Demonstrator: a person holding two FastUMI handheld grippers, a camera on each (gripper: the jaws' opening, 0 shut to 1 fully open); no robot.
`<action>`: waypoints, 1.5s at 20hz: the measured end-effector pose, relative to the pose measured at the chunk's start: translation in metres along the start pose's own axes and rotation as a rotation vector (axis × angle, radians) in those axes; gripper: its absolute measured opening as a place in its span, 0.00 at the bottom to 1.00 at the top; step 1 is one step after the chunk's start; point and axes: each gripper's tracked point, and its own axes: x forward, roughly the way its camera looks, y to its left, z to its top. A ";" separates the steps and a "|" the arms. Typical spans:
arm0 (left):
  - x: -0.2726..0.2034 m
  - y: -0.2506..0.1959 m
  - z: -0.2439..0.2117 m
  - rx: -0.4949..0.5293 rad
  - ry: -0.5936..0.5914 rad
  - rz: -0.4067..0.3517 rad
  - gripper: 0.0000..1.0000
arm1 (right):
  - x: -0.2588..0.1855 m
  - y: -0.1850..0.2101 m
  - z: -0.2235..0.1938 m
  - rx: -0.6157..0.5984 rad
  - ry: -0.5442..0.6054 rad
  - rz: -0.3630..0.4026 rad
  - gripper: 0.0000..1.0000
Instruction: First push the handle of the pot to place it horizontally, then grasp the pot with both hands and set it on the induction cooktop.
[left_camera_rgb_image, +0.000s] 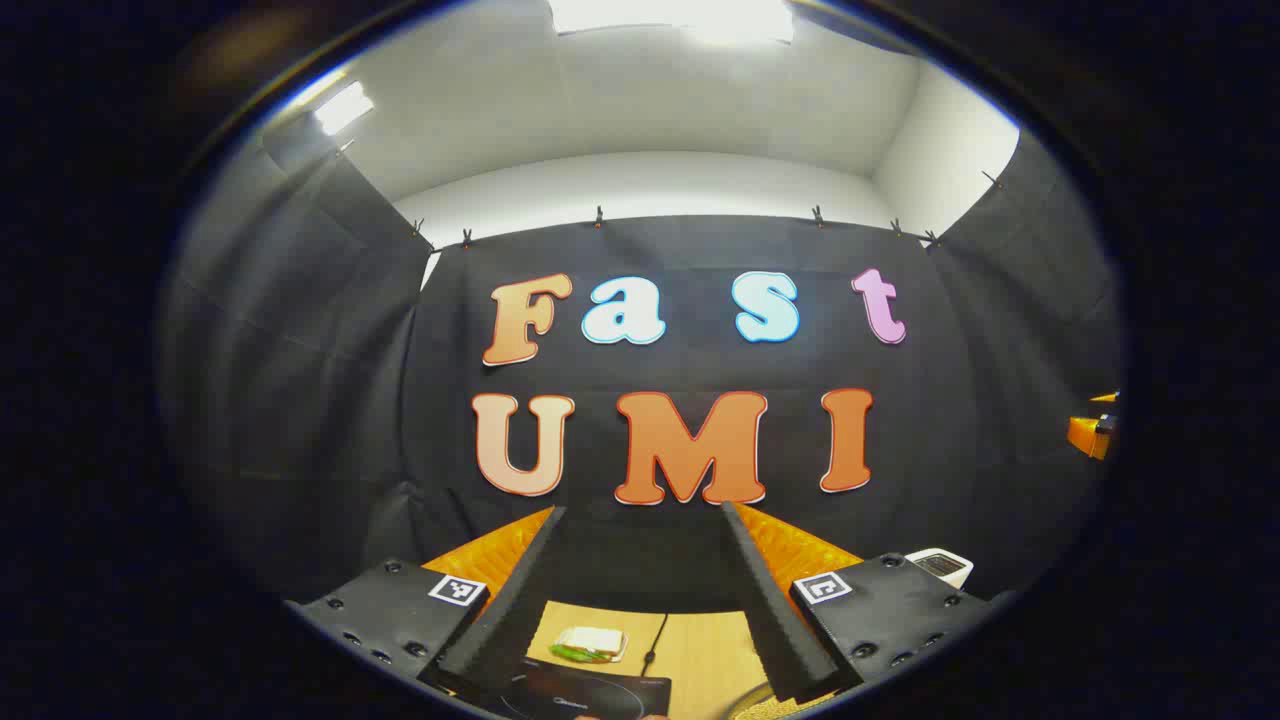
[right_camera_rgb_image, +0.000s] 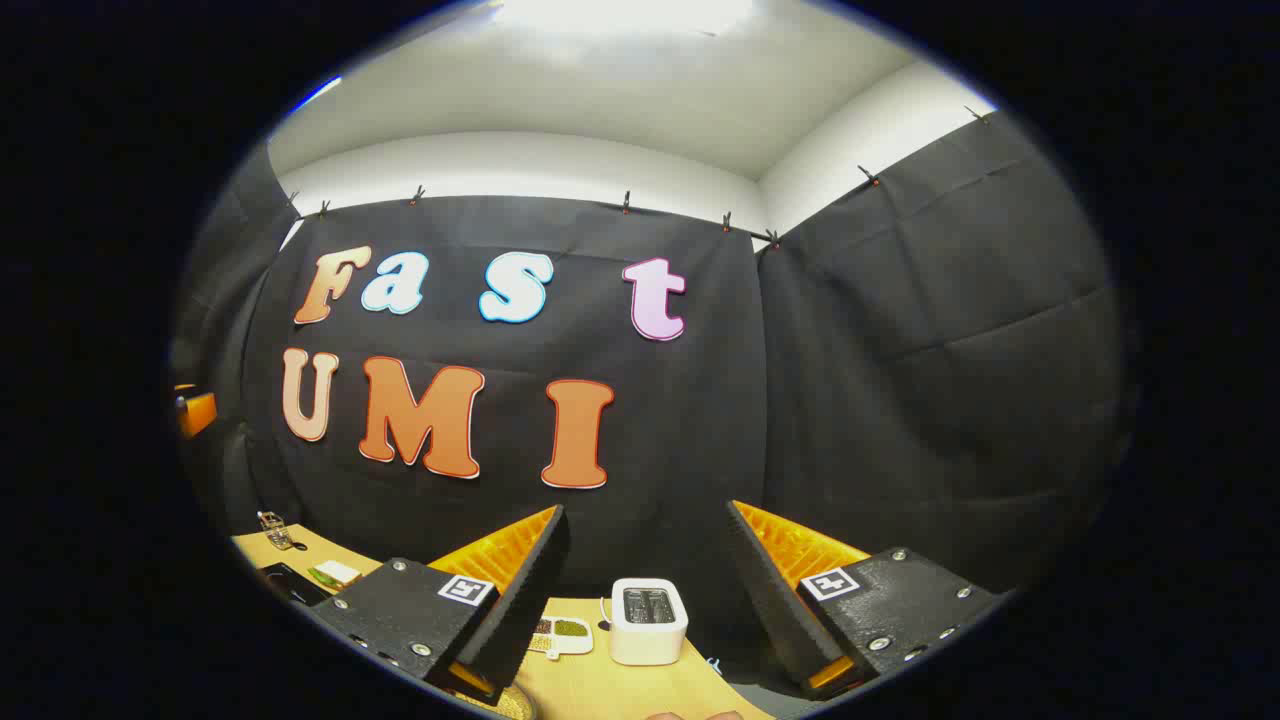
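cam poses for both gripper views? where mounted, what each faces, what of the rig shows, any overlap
Left gripper view: rides on the left hand-held gripper, held high, facing the booth's back wall; its two fingers are spread, with the induction cooktop and a sandwich on the wooden table between them.
Right gripper view: rides on the right hand-held gripper, facing the wall's right corner; fingers spread, white toaster between them.
Shared: back wall, table, toaster, sandwich.
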 end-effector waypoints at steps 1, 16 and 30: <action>0.006 0.008 0.003 -0.014 0.011 -0.021 0.96 | -0.001 0.003 0.007 -0.007 -0.006 -0.014 0.96; 0.044 0.104 0.033 -0.246 0.051 0.002 0.96 | 0.011 0.077 0.060 -0.037 -0.050 0.044 0.96; 0.076 -0.009 0.049 -0.310 0.015 -0.164 0.96 | 0.083 0.132 0.119 -0.025 -0.174 0.207 0.99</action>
